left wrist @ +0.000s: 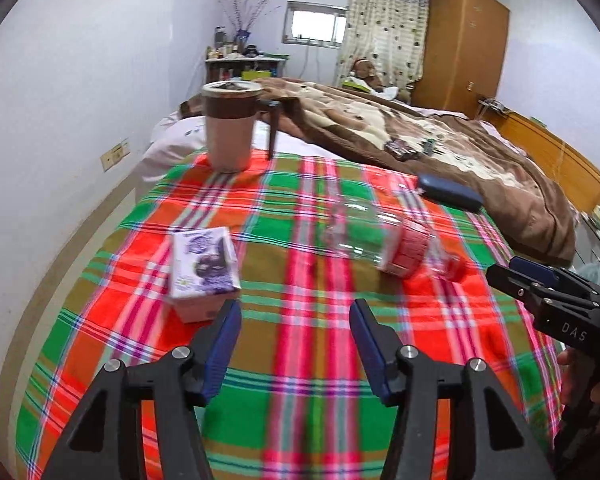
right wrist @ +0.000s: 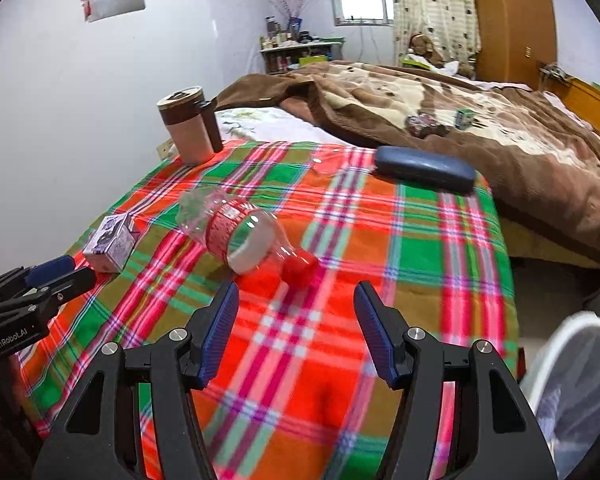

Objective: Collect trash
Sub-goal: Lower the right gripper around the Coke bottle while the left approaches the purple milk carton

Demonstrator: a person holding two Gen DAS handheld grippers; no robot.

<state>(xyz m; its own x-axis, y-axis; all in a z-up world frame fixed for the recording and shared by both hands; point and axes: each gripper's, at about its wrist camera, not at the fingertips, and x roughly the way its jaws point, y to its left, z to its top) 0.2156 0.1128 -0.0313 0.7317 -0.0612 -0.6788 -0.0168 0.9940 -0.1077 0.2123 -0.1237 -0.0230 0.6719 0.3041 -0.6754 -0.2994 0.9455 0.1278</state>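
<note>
Red-green-orange plaid cloth (right wrist: 379, 240); clear bottle (right wrist: 236, 228), red label and cap; purple-white carton (left wrist: 204, 268); navy case (right wrist: 423, 168); brown-cream blanket (right wrist: 459, 120).

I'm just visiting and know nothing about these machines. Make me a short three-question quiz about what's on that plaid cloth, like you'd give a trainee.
1. True or false: the plastic bottle stands upright on the plaid cloth.
2. Which item lies nearest the left tool? A) small carton B) blue case C) lidded mug
3. Fill in: the bottle's cap is coloured ____.

Key
1. False: it lies on its side.
2. A: the carton sits just ahead of the tool's left fingertip.
3. Red. Both tools, including the right tool, are open with nothing between their fingers.
</note>
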